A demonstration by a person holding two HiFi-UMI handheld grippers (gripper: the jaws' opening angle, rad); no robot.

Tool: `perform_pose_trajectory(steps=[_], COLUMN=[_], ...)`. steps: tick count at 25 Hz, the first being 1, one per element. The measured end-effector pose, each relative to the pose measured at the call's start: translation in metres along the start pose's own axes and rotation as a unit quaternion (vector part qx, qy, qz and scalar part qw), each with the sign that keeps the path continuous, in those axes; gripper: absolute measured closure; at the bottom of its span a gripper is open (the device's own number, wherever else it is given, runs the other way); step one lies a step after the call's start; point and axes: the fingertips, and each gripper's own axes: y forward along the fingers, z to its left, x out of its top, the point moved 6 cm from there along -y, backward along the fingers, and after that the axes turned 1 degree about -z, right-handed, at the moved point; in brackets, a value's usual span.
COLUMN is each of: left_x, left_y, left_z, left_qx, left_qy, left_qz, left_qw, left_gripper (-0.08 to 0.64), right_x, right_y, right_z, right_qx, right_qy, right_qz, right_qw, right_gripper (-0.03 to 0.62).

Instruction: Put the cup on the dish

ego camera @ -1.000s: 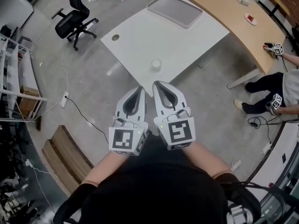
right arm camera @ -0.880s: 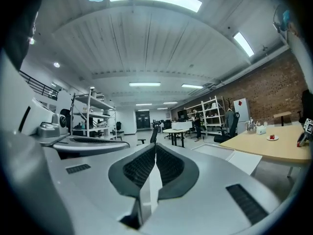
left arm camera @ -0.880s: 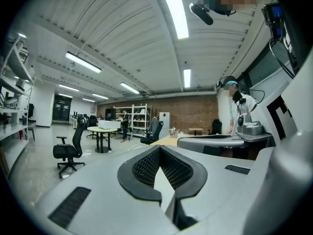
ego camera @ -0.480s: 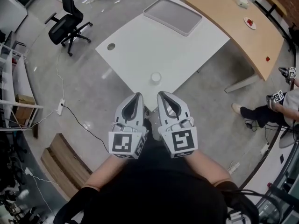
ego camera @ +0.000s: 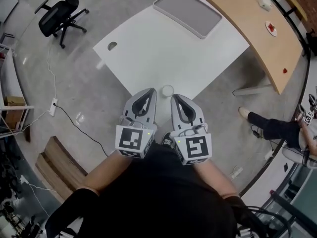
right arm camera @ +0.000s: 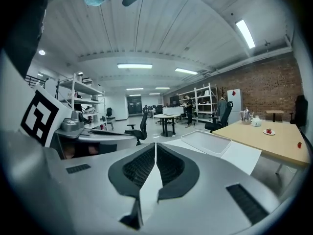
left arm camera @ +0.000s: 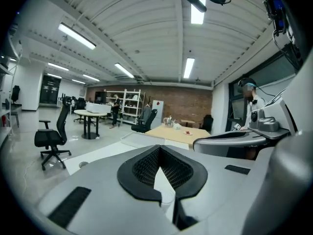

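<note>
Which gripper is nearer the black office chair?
Left. The left gripper sits on the side toward the chair; the right gripper is beside it, farther away.

the left gripper (ego camera: pixel 149 90) and right gripper (ego camera: pixel 175 97) have smooth matt grey plastic shells and ribbed black pads (right arm camera: pixel 138 168). the cup (ego camera: pixel 168 90) looks like pale plastic, the table (ego camera: pixel 148 48) smooth matt white, the tray (ego camera: pixel 188 11) matt grey, the desk (ego camera: pixel 252 29) pale wood, the floor (ego camera: pixel 79 88) polished and glossy.
</note>
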Motion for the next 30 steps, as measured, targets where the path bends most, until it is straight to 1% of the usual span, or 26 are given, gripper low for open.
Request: perform_pose_trajectory(steps=[4,7,9,12,14,17,18,19,20,21,23,26,30], left_x=[0.001,0.001,-0.005,-0.021,-0.034,-0.052,-0.056,-0.060,-0.064,-0.067,-0.073,-0.082,-0.093], left_y=[0.031,0.051,0.062,0.079,0.091,0.106,0.111,0.117,0.123,0.128,0.137,0.149,0.159], left_z=[0.034,0.047,0.053,0.056,0.058,0.058,0.057,0.056,0.055,0.056,0.058,0.055,0.054], left_qx=[-0.033,-0.063,-0.087,-0.123,-0.143,-0.157,-0.159,-0.161,-0.162,-0.162,-0.159,-0.158,-0.155], left_qy=[0.001,0.003,0.007,0.015,0.014,0.005,0.004,0.005,0.004,0.002,-0.005,-0.012,-0.016], left_qz=[0.003,0.009,0.016,0.034,0.053,0.080,0.086,0.091,0.097,0.102,0.111,0.125,0.139], left_qw=[0.9994,0.9980,0.9961,0.9917,0.9882,0.9843,0.9835,0.9828,0.9821,0.9815,0.9810,0.9795,0.9779], left_gripper=[0.560,0.560,0.560,0.560,0.560,0.560,0.560,0.560,0.560,0.560,0.560,0.560,0.560], right_x=[0.000,-0.001,-0.007,-0.027,-0.044,-0.071,-0.079,-0.086,-0.094,-0.101,-0.115,-0.138,-0.163], right_y=[0.038,0.055,0.064,0.077,0.087,0.096,0.098,0.101,0.104,0.107,0.113,0.117,0.120], right_z=[-0.003,-0.008,-0.011,-0.016,-0.020,-0.025,-0.027,-0.029,-0.030,-0.031,-0.032,-0.037,-0.043], right_qx=[-0.011,-0.033,-0.045,-0.056,-0.055,-0.048,-0.042,-0.031,-0.018,-0.005,0.009,0.018,0.026], right_qy=[-0.004,-0.004,-0.006,-0.004,0.005,0.018,0.019,0.019,0.020,0.023,0.026,0.020,-0.003], right_qz=[0.014,0.028,0.044,0.067,0.092,0.131,0.142,0.154,0.166,0.179,0.200,0.225,0.253], right_qw=[1.000,0.999,0.998,0.996,0.994,0.990,0.989,0.987,0.986,0.984,0.979,0.974,0.967], right_gripper=[0.578,0.578,0.577,0.577,0.577,0.575,0.559,0.493,0.407,0.380,0.360,0.342,0.336])
